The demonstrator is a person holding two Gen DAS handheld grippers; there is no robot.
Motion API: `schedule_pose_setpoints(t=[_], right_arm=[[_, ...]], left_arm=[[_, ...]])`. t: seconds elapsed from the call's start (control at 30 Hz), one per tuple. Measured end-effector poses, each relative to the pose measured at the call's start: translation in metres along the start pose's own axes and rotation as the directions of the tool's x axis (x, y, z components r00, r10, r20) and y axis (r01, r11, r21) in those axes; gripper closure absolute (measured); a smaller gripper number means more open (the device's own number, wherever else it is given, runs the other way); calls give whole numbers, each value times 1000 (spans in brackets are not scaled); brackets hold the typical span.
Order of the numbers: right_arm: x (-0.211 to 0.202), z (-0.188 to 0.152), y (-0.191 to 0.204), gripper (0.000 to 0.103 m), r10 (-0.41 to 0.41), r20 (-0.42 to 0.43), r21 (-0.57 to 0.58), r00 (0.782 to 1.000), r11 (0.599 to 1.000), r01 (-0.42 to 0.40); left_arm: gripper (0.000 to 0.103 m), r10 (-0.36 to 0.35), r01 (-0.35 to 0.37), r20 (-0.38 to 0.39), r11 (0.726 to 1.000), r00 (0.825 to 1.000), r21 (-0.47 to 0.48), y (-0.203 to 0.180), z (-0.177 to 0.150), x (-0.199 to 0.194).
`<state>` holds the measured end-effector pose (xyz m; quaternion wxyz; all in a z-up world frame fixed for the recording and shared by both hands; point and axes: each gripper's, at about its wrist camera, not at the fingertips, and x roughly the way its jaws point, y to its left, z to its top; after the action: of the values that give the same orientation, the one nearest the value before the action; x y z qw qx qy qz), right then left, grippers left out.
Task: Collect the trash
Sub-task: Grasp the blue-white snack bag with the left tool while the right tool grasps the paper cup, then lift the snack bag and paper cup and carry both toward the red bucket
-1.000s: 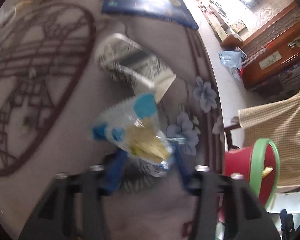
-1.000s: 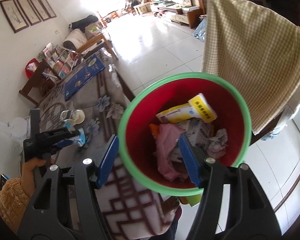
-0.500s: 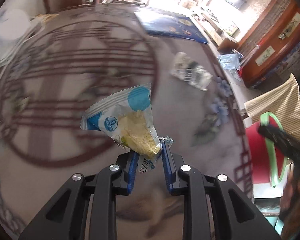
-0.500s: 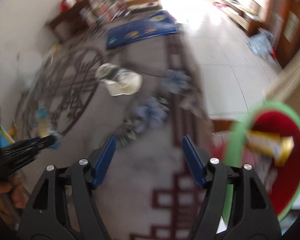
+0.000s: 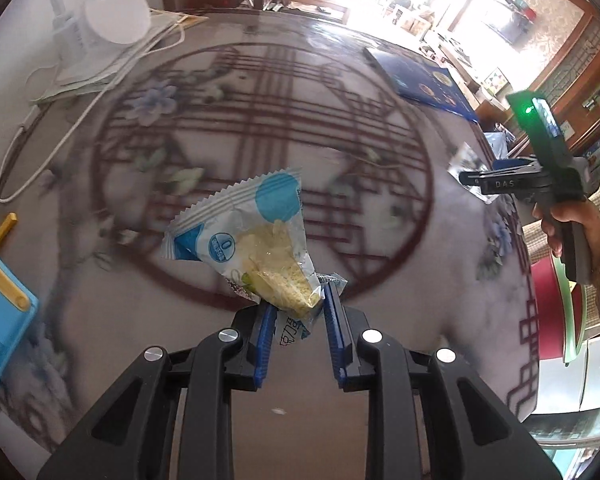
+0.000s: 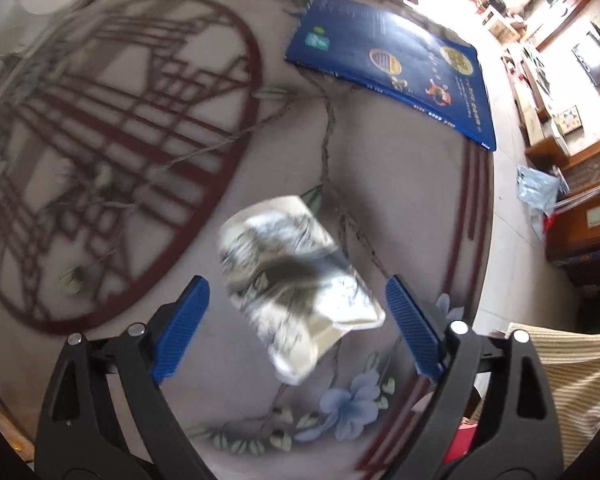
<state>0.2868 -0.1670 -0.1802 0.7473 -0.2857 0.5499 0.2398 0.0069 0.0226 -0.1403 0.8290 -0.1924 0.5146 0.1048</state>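
Blue-padded right gripper point(image 6: 296, 318) tipped steeply tableward

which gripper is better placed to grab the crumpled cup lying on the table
Right. The right gripper hangs over the crumpled cup, jaws opening either side of it, not touching. The left gripper is shut on the snack wrapper.

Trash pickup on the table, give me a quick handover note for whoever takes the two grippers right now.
Left gripper: shut on the snack wrapper, held above the table.
Right gripper: empty, fingers opening, the crushed cup lying between them, not yet gripped.
Red bin: beside the table's edge, near the person's right hand.
Done: wrapper picked up.
Left: grasp the cup, drop both into the bin.
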Motion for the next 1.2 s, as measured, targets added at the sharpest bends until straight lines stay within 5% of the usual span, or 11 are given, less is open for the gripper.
schedule_pose_setpoints(t=[0.1, 0.13, 0.47, 0.83, 1.2], right_arm=[[7, 4, 1, 50, -43, -24, 35, 999, 998, 44], [5, 3, 1, 53, -47, -14, 55, 999, 997, 47], [-79, -48, 52, 54, 47, 183, 212, 982, 973, -86], [-123, -104, 96, 53, 143, 331, 438, 933, 852, -287], [-134, -132, 86, 53, 116, 356, 476, 927, 831, -286]], left_arm=[[81, 3, -3, 9, 1000, 1000, -7, 18, 8, -1], [81, 1, -1, 9, 1000, 1000, -10, 24, 11, -1], [81, -75, 74, 9, 996, 997, 41, 26, 32, 9], [81, -112, 107, 37, 988, 993, 109, 5, 41, 1], [81, -131, 118, 75, 980, 989, 158, -25, 42, -12]])
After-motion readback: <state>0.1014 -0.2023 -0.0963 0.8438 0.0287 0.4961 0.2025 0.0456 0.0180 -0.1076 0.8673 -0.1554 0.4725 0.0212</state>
